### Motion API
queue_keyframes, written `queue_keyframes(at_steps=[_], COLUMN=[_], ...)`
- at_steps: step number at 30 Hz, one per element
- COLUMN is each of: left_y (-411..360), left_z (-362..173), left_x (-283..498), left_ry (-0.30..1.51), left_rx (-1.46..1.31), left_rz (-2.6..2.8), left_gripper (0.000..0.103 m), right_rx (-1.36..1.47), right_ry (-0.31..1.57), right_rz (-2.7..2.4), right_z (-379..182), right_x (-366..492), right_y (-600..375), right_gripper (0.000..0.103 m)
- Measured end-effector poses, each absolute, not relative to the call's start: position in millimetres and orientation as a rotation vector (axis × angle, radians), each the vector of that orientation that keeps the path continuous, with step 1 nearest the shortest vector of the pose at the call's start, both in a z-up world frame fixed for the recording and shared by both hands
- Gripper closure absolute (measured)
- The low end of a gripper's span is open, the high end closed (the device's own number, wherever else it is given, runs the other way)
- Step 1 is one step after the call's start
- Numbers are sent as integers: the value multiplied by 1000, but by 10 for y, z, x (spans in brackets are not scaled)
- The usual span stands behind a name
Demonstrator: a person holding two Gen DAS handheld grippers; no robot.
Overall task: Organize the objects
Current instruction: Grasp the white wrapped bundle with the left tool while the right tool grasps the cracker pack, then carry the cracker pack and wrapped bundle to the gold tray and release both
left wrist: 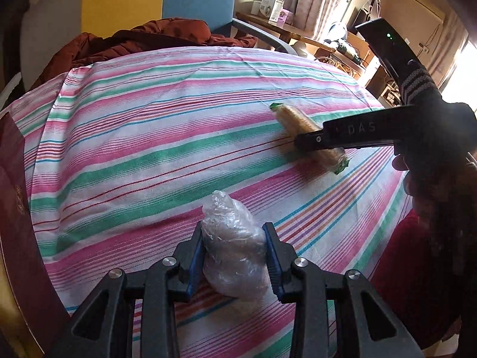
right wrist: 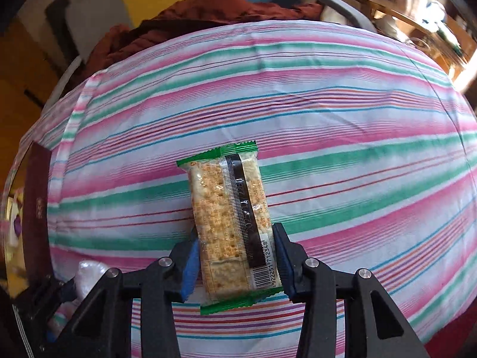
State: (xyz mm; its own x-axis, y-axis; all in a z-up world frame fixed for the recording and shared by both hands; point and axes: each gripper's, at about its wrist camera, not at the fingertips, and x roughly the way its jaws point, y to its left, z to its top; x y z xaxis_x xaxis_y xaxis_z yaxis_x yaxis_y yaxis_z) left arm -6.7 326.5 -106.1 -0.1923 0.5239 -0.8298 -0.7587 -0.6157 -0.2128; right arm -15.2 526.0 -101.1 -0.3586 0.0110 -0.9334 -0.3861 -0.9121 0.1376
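Over the striped cloth (left wrist: 155,137), the left gripper (left wrist: 235,256) pinches a lump wrapped in clear plastic (left wrist: 232,247) between its blue pads, low over the near edge. Further right, the right gripper (right wrist: 237,259) clamps a cracker packet (right wrist: 231,223) with green ends by its long sides, above the cloth's middle.

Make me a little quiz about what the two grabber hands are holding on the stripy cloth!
1. True or false: the left gripper is empty.
2. What does the right gripper hold? A) a spoon B) a cracker packet C) a cup
3. Fill in: the cracker packet's end seals are coloured ____.

Key:
1. False: it is shut on a clear plastic bundle.
2. B
3. Green

The striped cloth lies under both.
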Motion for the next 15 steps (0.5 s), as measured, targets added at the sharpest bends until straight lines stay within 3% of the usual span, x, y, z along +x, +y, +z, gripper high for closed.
queue_keyframes(at_steps=[15], left_y=[3008], left_z=[-826], left_x=[38], left_ry=[347], left_rx=[-1135], left_rz=[2017], left_gripper=[67], right_rx=[-1706], right_ry=[325], right_rz=[2494], right_z=[-963], right_x=[-253], right_y=[4889], right_gripper=[58])
